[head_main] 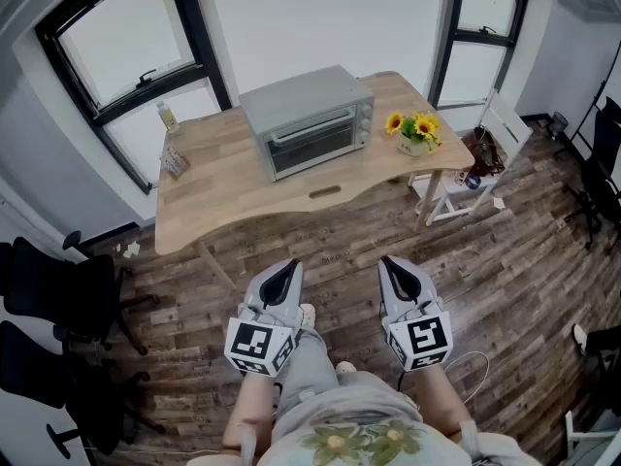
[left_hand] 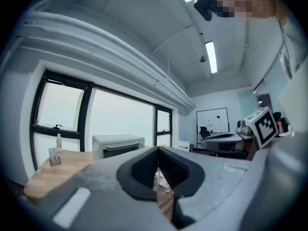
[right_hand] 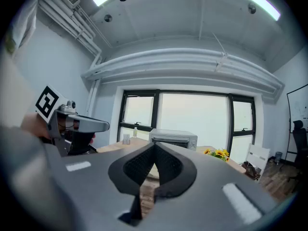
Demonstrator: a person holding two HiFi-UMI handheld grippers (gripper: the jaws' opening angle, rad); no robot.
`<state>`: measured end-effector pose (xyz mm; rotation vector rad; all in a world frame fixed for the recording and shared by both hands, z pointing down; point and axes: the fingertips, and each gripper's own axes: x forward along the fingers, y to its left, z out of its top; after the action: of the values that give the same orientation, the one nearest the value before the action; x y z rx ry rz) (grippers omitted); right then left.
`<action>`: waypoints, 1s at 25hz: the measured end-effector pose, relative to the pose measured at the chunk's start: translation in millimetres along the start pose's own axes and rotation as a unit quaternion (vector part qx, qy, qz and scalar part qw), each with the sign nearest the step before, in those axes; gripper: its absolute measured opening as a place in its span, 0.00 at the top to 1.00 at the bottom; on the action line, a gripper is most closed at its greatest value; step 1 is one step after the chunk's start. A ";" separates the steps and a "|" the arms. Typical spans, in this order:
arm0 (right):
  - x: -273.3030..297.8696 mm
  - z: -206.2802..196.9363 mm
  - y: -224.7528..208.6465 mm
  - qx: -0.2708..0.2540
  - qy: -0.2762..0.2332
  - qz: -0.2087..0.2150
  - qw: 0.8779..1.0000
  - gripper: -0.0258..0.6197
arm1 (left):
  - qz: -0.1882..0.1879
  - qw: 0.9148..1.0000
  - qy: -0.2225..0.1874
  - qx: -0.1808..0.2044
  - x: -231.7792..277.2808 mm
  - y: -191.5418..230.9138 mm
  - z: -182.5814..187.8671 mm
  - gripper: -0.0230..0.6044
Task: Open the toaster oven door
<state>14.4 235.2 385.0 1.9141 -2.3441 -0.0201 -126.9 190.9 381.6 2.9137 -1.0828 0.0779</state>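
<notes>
Toaster oven (head_main: 309, 121): a boxy, silver-grey metal unit. It stands toward the back of the bench (head_main: 223, 197), about midway along, with its door shut. The door has a dark glass pane under a long bar handle. The controls at the oven's right side are too small to read, and no brand can be made out.

The bench is pale wood with a curved front edge and a narrow slot near that edge. Sunflowers (head_main: 414, 127) sit at its right end. A small bottle (head_main: 168, 116) and a clear holder (head_main: 175, 161) sit at its left, and their labels are unreadable.

You hold your left gripper (head_main: 288, 266) and right gripper (head_main: 389, 260) low over the dark plank floor (head_main: 505, 260), well apart from the oven. Both are grey, smooth-shelled, with black ribbed pads. Each one's jaws are pressed together with nothing between them. Each cube carries a black-and-white square marker. Black chairs (head_main: 58, 289) at the left are cut off by the frame.
</notes>
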 end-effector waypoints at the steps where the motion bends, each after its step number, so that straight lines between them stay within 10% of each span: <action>1: 1.0 -0.4 0.6 -0.002 0.000 0.006 1.000 0.96 | 0.000 1.000 -0.001 0.003 1.2 -0.5 0.9 0.96; 25: 145.0 13.6 -51.4 -0.133 0.041 0.059 0.989 0.68 | 0.004 0.997 0.048 0.057 117.5 91.7 2.4 0.61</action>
<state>34.7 82.3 379.0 1.6194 -2.2657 -0.2261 -97.8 44.9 387.2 2.9699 -1.1103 0.2856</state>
